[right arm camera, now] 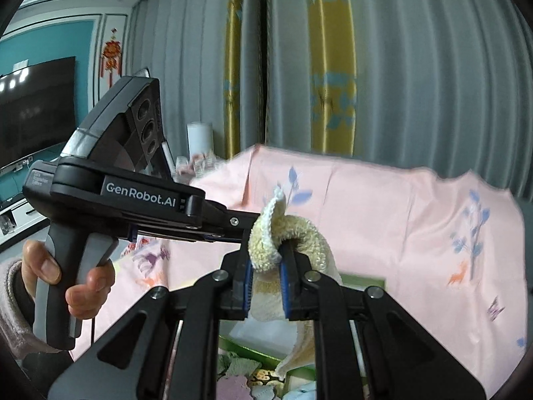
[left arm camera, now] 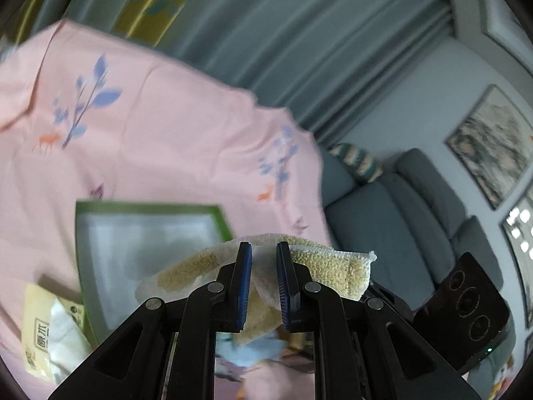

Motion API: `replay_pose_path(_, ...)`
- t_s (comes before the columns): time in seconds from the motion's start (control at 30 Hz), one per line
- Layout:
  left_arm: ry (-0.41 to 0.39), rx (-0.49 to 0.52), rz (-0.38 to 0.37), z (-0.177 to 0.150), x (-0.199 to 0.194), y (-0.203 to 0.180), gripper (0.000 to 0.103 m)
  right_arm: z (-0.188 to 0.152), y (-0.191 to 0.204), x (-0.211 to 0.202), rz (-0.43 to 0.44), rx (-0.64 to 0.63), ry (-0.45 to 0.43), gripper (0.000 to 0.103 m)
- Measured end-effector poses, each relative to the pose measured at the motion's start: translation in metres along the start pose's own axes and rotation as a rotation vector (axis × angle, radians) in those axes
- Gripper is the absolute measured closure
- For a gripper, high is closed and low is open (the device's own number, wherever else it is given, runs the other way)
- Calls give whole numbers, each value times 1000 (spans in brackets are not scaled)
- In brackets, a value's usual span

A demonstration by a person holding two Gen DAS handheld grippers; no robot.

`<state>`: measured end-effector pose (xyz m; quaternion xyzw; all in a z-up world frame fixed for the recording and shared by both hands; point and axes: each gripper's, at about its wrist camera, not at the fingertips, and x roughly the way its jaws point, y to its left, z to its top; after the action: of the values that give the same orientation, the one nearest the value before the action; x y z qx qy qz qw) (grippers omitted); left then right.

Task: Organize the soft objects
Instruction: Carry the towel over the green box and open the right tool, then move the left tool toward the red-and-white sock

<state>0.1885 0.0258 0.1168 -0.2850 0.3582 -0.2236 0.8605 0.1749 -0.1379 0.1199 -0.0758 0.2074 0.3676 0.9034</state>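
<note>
Both grippers, left (left arm camera: 263,286) and right (right arm camera: 266,286), clamp the fluffy cream-yellow terry towel (left arm camera: 329,266), mid-frame above the pink cloth. Lower left, the green-rimmed shallow box (left arm camera: 146,207) shows a bare white floor.

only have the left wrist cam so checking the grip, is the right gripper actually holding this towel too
Observer: Yes, the right gripper is shut on the towel, whose edge curls over its fingertips.
Operator: whats behind my camera
Observer: A hand in a pink sleeve holds the left gripper by its handle.
Operator: anything under the right one
Observer: Small pink and green cloths lie in a green-rimmed box.
</note>
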Motion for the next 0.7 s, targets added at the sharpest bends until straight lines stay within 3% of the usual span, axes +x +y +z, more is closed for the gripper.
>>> replay_pose_path(0.23,142,-115,130,-16,64,65,89,-49,-25,77,-20,109,234,85)
replay_pose_path(0.33,195,-165,177,-22,79,83,88,-63,-38,94,-81,152,332,51)
replay_pose_path(0.37,211,-185,191,-24,82,88,82,-66,-41,96,-100,160,348,38)
replay_pose_path(0.43,218,-204,206,-26,83,93,47,-68,-46,94,-116,154,353,40)
replay_pose_path(0.47,215,-209,209,-27,81,94,16,-69,-46,91,-126,151,353,39)
replay_pose_path(0.5,202,-213,208,-29,77,94,5,-69,-47,88,-142,146,355,35)
replay_pose_path(0.57,188,-214,202,-29,71,93,5,-70,-49,81,-186,131,359,28)
replay_pose_path(0.7,183,-178,200,-35,52,81,5,-74,-54,53,-201,157,330,27)
